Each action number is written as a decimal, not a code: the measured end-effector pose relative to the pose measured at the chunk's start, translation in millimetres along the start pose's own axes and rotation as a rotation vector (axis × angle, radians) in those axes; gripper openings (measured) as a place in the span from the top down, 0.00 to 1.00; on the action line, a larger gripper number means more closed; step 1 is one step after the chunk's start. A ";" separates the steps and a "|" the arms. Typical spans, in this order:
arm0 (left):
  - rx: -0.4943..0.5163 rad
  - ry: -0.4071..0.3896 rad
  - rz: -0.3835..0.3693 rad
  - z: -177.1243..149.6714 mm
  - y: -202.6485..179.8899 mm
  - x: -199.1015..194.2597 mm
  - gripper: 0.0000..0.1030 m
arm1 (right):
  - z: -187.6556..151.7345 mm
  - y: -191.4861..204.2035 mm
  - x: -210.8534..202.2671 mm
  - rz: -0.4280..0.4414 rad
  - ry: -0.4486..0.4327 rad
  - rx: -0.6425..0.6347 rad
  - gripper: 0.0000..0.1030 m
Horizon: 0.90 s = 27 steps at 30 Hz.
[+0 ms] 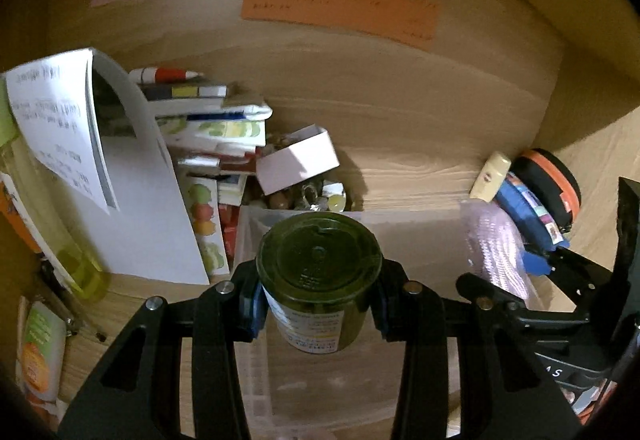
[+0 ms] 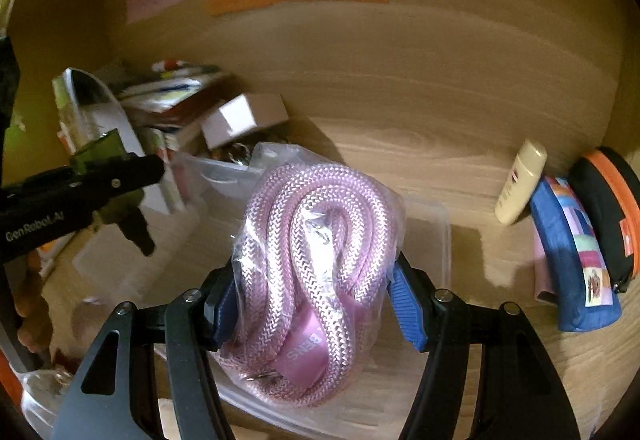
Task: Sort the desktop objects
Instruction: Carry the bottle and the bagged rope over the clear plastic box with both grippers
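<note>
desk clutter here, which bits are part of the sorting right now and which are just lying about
In play:
- green jar, held in the left gripper
- bagged pink rope, held in the right gripper
- clear plastic bin under both

Lying about:
- white box
- stack of books
- cream tube
- blue pouch
- black and orange case
- sticky notes on the wall

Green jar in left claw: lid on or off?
On. The dark green lid caps the jar, gripped between the left claw pads.
</note>
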<state>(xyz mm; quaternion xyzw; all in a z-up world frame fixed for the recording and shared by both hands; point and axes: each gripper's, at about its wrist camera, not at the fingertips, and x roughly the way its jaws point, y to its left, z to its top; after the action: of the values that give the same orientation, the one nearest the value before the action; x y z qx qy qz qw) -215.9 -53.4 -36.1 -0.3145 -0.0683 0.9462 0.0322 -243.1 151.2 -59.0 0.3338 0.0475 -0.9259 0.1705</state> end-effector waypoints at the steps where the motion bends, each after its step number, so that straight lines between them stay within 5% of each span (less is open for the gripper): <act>1: -0.005 0.003 0.004 -0.5 1.4 2.0 0.60 | -1.2 0.6 1.7 -0.014 0.000 -0.009 0.41; 18: 0.080 0.068 0.060 -15.5 -16.7 21.2 0.59 | -12.6 10.8 19.3 -0.022 0.070 -0.066 0.40; 27: 0.096 0.039 0.068 -15.5 -19.0 15.0 0.36 | -11.8 12.1 19.1 -0.026 0.070 -0.070 0.34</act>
<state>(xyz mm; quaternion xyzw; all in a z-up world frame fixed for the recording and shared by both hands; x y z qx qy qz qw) -218.3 -31.3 -54.4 -0.3332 -0.0112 0.9427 0.0163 -245.4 136.8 -79.8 0.3591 0.0902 -0.9136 0.1681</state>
